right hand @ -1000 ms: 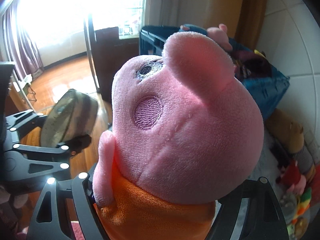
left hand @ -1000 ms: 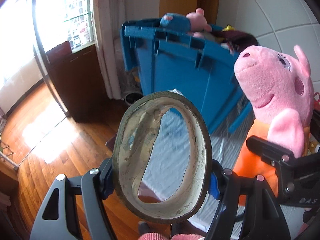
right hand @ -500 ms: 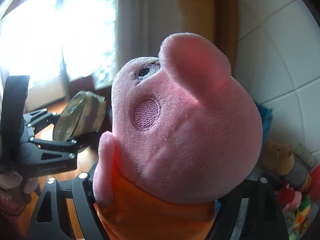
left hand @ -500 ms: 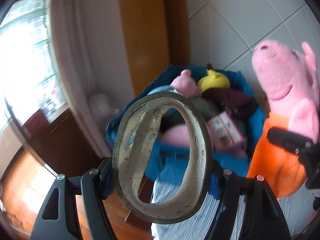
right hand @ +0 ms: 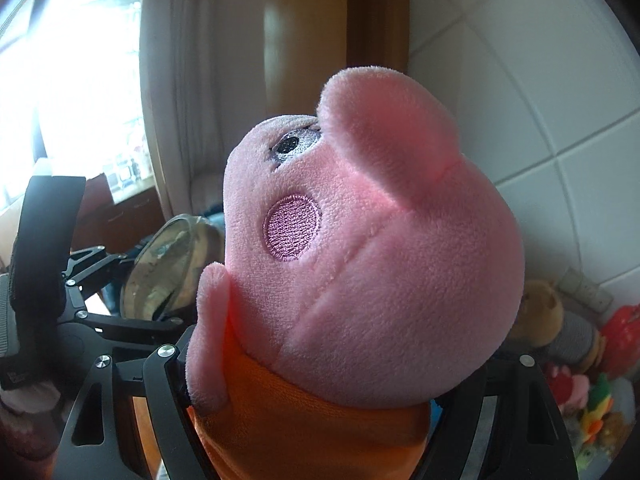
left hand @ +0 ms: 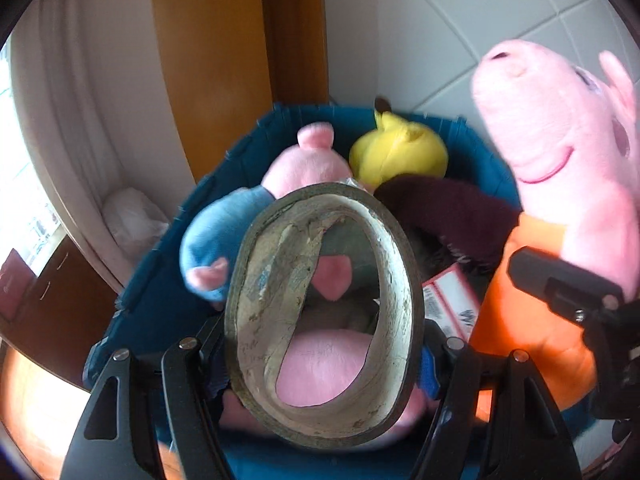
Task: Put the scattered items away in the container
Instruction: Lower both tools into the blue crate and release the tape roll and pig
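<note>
Already the blue plastic crate (left hand: 208, 216) holds a good load: a pink pig plush in a blue top (left hand: 296, 168), a yellow plush (left hand: 400, 152), a dark maroon cloth (left hand: 448, 208) and a red-and-white card (left hand: 452, 300), with more pink plush low inside. Seen from the left wrist, the left gripper (left hand: 324, 344) clamps a worn grey-brown roll of tape (left hand: 320, 312) edge to edge between its two fingers, and the roll hangs over the crate's open mouth, filling the centre of that view. At 3 o'clock there, the right gripper (right hand: 320, 360) grips a large pink pig plush in an orange dress (right hand: 360, 240) by the orange body, head up; it sits at the crate's right rim, though whether it is fully over the opening I cannot tell. Neither item is released yet, so, as I judge it, both drops remain. In the right wrist view, at 4 o'clock, more small soft toys (right hand: 576, 360) lie against the white tiled wall (right hand: 540, 80), well apart from the crate, so tidying looks perhaps halfway done.
</note>
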A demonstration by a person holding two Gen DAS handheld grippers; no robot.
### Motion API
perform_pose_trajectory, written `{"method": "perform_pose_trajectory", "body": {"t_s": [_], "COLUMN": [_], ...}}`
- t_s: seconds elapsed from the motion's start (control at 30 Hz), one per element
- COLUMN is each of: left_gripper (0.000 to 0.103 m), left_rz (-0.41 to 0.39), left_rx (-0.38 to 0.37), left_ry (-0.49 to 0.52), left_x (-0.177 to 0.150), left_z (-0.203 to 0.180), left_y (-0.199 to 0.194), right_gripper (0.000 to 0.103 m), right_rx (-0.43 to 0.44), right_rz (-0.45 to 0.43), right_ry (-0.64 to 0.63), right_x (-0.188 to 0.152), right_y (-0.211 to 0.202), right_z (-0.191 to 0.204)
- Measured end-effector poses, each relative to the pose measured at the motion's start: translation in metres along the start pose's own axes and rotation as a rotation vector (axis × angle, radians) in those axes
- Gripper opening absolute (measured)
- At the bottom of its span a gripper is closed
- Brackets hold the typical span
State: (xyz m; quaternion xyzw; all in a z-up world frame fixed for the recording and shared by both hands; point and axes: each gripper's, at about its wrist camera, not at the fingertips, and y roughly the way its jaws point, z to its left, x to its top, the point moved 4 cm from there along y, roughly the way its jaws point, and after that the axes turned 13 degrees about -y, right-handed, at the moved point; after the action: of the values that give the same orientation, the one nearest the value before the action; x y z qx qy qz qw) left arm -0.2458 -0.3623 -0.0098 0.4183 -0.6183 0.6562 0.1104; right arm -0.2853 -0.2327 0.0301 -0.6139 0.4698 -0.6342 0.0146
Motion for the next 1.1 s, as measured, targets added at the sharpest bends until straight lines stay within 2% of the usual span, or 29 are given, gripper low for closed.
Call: {"method": "perform_pose_trajectory", "body": {"t_s": [0.13, 0.2, 0.3, 0.4, 0.47, 0.63, 0.77, 0.87, 1.1], "left_gripper": [0.070, 0.071, 0.072, 0.084, 0.087, 0.088, 0.088, 0.088, 0.088], "left_rz": [0.078, 0.107, 0.136, 0.111, 0.084, 0.064, 0.038, 0.017, -0.023], "left_rx": [0.011, 0.026, 0.011, 0.023, 0.031, 0.019, 0.018, 0.019, 0.013], "left_ry": [-0.015, -0.024, -0.052, -0.043, -0.034, -0.042, -0.051, -0.068, -0.092], "left_x": [-0.002, -0.003, -0.001, -0.002, -0.002, -0.003, -0.003, -0.007, -0.028], "left_z": [0.004, 0.007, 0.011, 0.012, 0.011, 0.014, 0.019, 0.022, 0.027], "left_y": [0.036, 0.047, 0.051, 0.046, 0.040, 0.028, 0.013, -0.001, -0.033], "right_gripper": [0.082, 0.082, 0.082, 0.084, 0.089, 0.102, 0.103, 0.103, 0.103], "right_rx": [0.042, 0.090, 0.046, 0.030, 0.019, -0.021, -0.035, -0.077, -0.119], "right_rz": [0.131, 0.144, 0.191, 0.214, 0.217, 0.180, 0.159, 0.136, 0.086], "right_ry": [0.019, 0.037, 0.022, 0.010, 0.005, 0.000, -0.008, -0.021, -0.014], "right_x": [-0.009, -0.007, -0.006, -0.006, -0.014, -0.010, -0.008, -0.003, -0.011], "right_y": [0.049, 0.057, 0.069, 0.074, 0.061, 0.062, 0.044, 0.030, -0.008], "right_z": [-0.007, -0.009, -0.011, -0.010, -0.016, -0.020, -0.011, -0.004, 0.010]}}
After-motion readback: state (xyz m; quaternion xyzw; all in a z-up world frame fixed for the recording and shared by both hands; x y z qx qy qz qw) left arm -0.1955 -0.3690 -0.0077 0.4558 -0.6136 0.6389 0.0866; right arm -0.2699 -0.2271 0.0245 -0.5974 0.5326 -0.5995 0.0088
